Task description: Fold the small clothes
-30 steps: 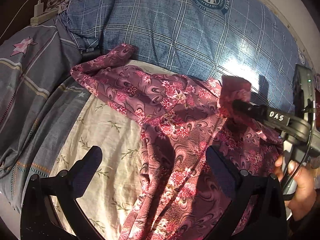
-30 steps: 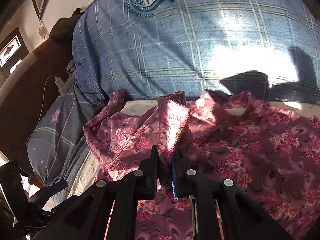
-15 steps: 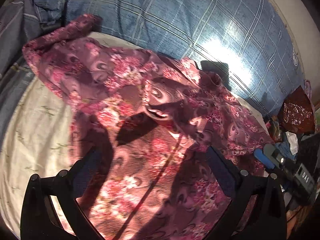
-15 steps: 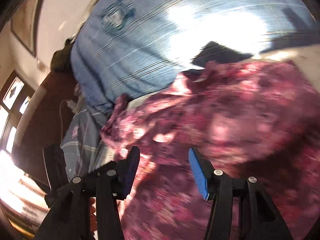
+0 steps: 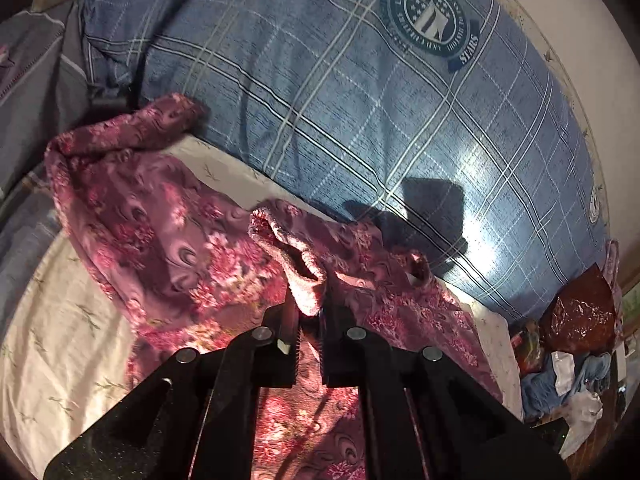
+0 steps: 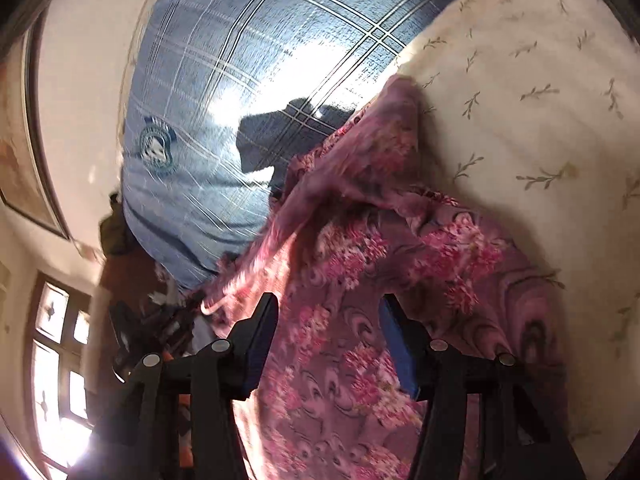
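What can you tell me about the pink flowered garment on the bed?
The flowered garment is soft, thin-looking purple-pink cloth printed with pink blossoms and swirls. It lies crumpled and spread on the cream leaf-print sheet, one end against the blue plaid pillow. The left gripper is shut on a raised fold of it. The right gripper is open over it, gripping nothing.

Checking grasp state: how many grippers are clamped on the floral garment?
1. Left gripper pinches a raised fold of the floral garment; right gripper hovers open above it.
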Tool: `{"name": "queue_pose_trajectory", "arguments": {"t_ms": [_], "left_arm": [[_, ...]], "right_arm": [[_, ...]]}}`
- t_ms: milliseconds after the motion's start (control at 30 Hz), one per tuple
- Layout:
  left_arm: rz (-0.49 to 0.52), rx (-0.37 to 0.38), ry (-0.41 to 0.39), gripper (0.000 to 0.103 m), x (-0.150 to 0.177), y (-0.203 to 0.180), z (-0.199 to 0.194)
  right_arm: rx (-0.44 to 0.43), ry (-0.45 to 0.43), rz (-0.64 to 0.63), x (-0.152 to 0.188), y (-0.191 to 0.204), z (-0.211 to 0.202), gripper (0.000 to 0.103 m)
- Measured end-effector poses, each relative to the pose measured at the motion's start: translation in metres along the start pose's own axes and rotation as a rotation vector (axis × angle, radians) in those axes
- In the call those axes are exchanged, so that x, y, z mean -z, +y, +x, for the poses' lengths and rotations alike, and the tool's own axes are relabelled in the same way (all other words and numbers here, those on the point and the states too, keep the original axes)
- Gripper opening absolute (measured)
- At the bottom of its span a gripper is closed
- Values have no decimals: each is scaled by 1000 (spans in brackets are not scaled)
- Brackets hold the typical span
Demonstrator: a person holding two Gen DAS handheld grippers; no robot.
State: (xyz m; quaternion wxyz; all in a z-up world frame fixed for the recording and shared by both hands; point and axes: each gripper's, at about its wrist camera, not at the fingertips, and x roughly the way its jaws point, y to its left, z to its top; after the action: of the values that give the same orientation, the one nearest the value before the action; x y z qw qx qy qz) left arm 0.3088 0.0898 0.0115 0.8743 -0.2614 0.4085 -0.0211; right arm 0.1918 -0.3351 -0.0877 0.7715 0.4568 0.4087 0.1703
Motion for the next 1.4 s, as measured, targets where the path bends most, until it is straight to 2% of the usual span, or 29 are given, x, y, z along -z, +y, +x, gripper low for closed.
{"name": "queue_pose_trajectory", "arguments": {"t_ms": [133,200,233,300,333,400,433,467,533,567,600,733,833,867,900,933,967,1033,1100,1200,1233,1267,1300,1400], "left_arm": [[-5,-25,42,5,-2,12,2],[-3,-36,52,5,0,13,5],[-5,-38,54,5,1,16,3],[-14,-38,60,5,3,18,4],[-17,-35,64,5,4,18,5],[-13,-24,77,5,10,18,9],[-11,-19,94,5,13,18,14],[-9,-33,113,5,19,18,22],[1,-80,153,5,30,20,40],[4,-108,177,5,36,23,48],[1,-117,200,6,41,28,53],[-18,-27,211,9,44,45,26],[-63,38,177,9,45,54,-4],[-72,61,162,14,44,50,-10],[-68,75,154,20,41,43,-11],[-45,82,151,39,39,33,-9],[-17,69,146,54,37,23,-3],[47,28,141,58,35,2,12],[87,13,178,58,39,-9,34],[88,-30,250,57,55,-9,72],[124,-43,189,60,58,-12,70],[153,-31,177,70,61,-16,69],[164,-20,179,72,63,-17,70],[198,-20,170,75,65,-19,71]], "right_arm": [[-89,-67,159,-14,-17,15,58],[-89,-115,253,-21,-28,21,56],[-86,-146,288,-23,-33,22,50],[-50,-188,328,-30,-36,22,32],[-42,-195,311,-36,-35,21,6],[-13,-271,212,-50,-25,3,5],[6,-278,169,-54,-22,1,5],[43,-264,146,-55,-23,1,5],[174,-200,104,-50,-30,14,5],[192,-173,62,-47,-34,19,1],[182,-183,22,-45,-31,16,2],[232,-125,-15,-35,-8,-5,21],[194,-144,-121,-25,24,-18,23],[190,-156,-184,-21,37,-19,24],[185,-163,-254,-22,54,-14,31],[186,-168,-313,-22,66,-5,44],[194,-174,-349,-22,74,3,52],[216,-170,-408,-25,89,29,52],[254,-142,-424,-25,86,55,52],[313,-64,-408,-24,59,96,51],[369,-15,-410,-21,46,111,47],[366,-43,-452,-14,40,112,48],[353,-74,-479,-10,40,110,47],[375,-72,-491,-7,39,112,47]]}}
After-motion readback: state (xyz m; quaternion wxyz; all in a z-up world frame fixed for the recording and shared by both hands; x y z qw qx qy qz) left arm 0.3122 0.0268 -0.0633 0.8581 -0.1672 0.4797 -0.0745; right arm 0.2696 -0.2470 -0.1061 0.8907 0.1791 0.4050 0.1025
